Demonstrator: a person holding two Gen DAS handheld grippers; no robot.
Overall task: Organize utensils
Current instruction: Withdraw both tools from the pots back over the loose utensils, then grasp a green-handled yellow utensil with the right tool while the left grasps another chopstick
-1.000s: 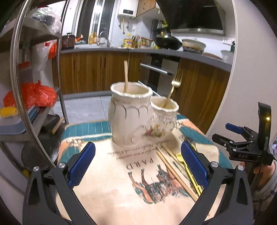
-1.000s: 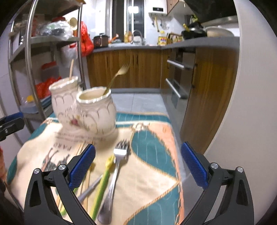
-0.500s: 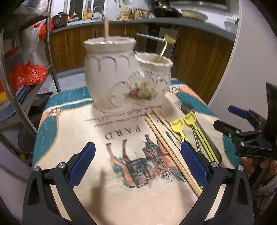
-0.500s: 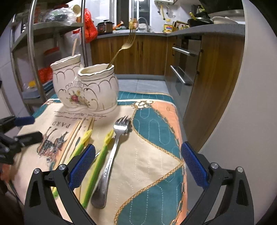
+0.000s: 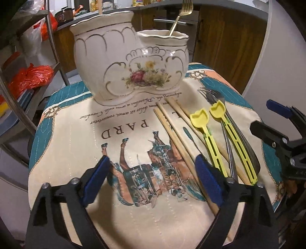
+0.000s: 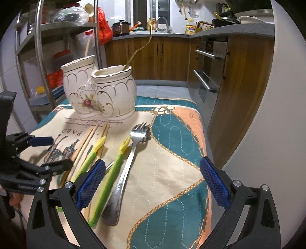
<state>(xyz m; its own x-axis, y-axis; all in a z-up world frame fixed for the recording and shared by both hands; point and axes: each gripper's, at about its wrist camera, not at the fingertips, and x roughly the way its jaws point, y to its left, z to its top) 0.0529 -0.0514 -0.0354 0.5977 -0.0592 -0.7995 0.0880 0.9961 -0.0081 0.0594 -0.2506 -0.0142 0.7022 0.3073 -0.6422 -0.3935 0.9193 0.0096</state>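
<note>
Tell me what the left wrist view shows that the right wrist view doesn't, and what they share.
Left wrist only: the left gripper, jaws closing with only cloth between them, and the scoop-shaped tips of the yellow utensils.

Right wrist only: the right gripper, wide open with nothing between its fingers, the silver fork seen whole from tines to handle end, and the sink tap behind.

Both: the double ceramic holder, a gold fork standing in its smaller pot, wooden chopsticks on the printed cloth.
</note>
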